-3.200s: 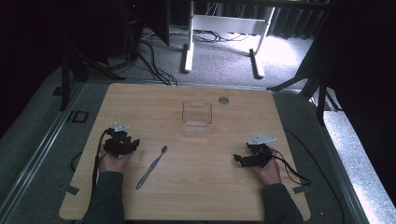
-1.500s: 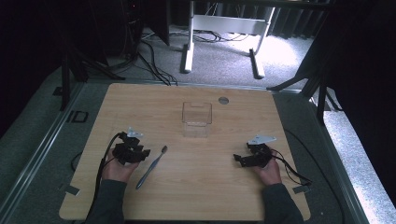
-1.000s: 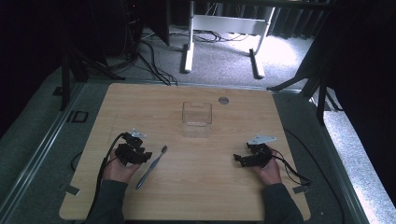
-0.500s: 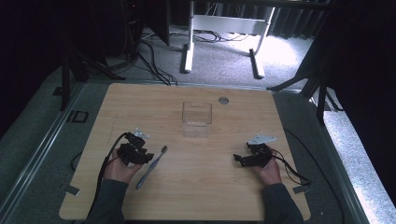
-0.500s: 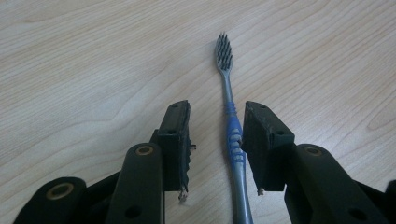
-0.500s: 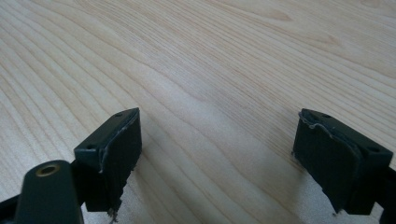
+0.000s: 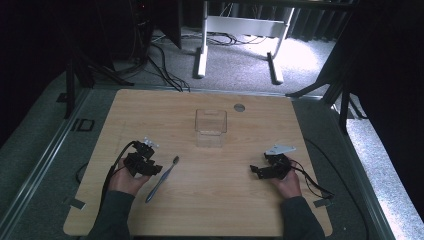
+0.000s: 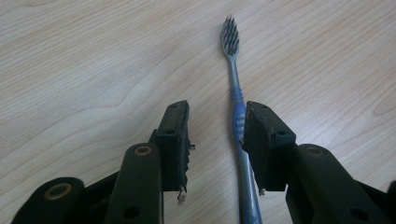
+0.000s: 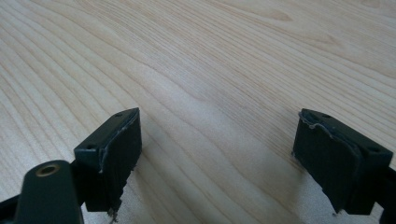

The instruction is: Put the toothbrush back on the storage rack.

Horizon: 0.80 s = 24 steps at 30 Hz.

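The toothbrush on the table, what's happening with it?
A person is sitting at a wooden table with a hand-held gripper in each hand. The left hand-held gripper is down at the blue toothbrush, its jaws open, with the handle lying between them close against one jaw, not squeezed yet. The toothbrush lies flat on the wood. The right hand-held gripper rests open over bare table, holding nothing. A clear plastic box stands farther back in the middle.

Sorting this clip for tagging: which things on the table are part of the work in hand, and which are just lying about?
In the work:
- toothbrush, lying flat on the table
- left gripper, open, its fingers straddling the handle

Lying about:
- clear box, possibly the destination
- small round disc
- right gripper, open over bare wood
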Available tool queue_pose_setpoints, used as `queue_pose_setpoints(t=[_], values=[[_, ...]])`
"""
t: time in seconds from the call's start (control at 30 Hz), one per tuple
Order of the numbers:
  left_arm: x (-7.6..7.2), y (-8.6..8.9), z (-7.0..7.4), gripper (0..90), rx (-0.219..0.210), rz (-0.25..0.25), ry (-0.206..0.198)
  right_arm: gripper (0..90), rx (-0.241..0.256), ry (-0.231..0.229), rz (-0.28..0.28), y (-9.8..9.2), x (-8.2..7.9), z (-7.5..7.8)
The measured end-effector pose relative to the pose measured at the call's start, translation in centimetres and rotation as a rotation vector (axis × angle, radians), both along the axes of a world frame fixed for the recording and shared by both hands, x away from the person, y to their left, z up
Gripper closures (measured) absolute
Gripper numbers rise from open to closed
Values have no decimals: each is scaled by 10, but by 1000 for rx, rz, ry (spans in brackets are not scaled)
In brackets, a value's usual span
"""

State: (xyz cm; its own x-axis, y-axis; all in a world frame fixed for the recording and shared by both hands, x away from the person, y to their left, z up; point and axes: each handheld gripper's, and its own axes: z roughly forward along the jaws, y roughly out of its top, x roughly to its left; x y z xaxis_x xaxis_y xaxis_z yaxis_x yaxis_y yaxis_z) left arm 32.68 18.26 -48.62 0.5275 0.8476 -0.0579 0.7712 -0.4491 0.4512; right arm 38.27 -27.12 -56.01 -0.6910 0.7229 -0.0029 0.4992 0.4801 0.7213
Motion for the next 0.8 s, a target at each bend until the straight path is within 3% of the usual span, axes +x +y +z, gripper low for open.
queue_pose_setpoints(t=[0.43, 0.8], values=[[5, -1, 1, 587, 17, -7, 50, 151, 0, 0, 1, 0, 0, 0], [11, -8, 2, 607, -1, 3, 107, 151, 0, 0, 0, 0, 0, 0]])
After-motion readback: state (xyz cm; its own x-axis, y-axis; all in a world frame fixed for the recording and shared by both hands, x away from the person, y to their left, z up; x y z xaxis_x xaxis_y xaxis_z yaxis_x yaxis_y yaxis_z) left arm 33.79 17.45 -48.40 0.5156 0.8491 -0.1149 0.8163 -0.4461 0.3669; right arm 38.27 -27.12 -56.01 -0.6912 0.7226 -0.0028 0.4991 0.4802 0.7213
